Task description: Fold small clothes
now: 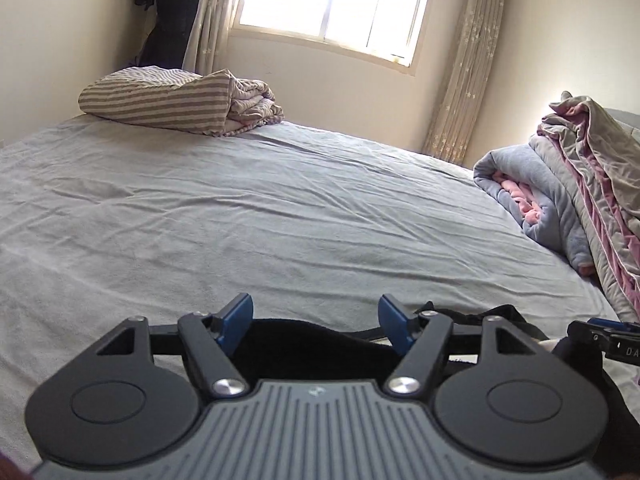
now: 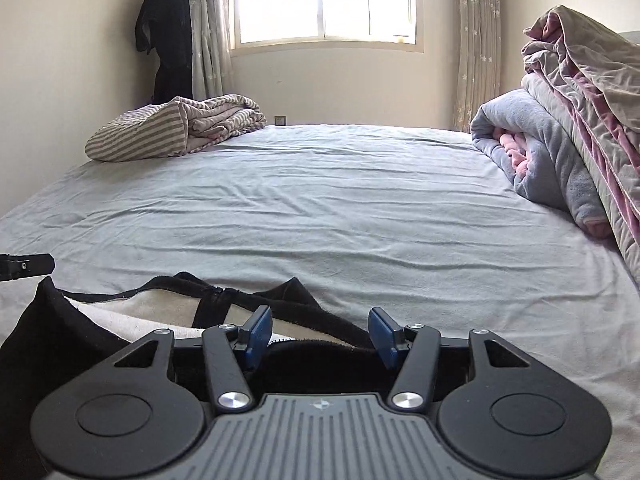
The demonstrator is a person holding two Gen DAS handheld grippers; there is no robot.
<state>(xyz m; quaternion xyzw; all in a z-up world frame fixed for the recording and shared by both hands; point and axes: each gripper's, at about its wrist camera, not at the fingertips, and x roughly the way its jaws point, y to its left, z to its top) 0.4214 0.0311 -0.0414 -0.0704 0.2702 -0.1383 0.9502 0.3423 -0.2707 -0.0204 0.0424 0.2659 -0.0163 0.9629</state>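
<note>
Two hand-held grippers, left (image 1: 316, 322) and right (image 2: 316, 334), jaws apart over a black garment (image 2: 100, 320) on the bed (image 2: 320, 200), only "DA" lettering (image 1: 631, 351) readable

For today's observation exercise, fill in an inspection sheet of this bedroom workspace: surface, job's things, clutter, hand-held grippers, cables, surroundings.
Surface: bed with a wrinkled grey sheet.
Job's things: black garment with pale lining, rumpled at the near edge.
Clutter: striped quilt folded far left; blue-grey blanket and grey-pink quilt piled on the right.
Hand-held grippers: left hand-held gripper open above the garment; right hand-held gripper open above it too. Neither one's pads press on cloth.
Cables: nothing seen.
Surroundings: bright window, patterned curtains, dark clothing hanging in the corner, wall socket.
</note>
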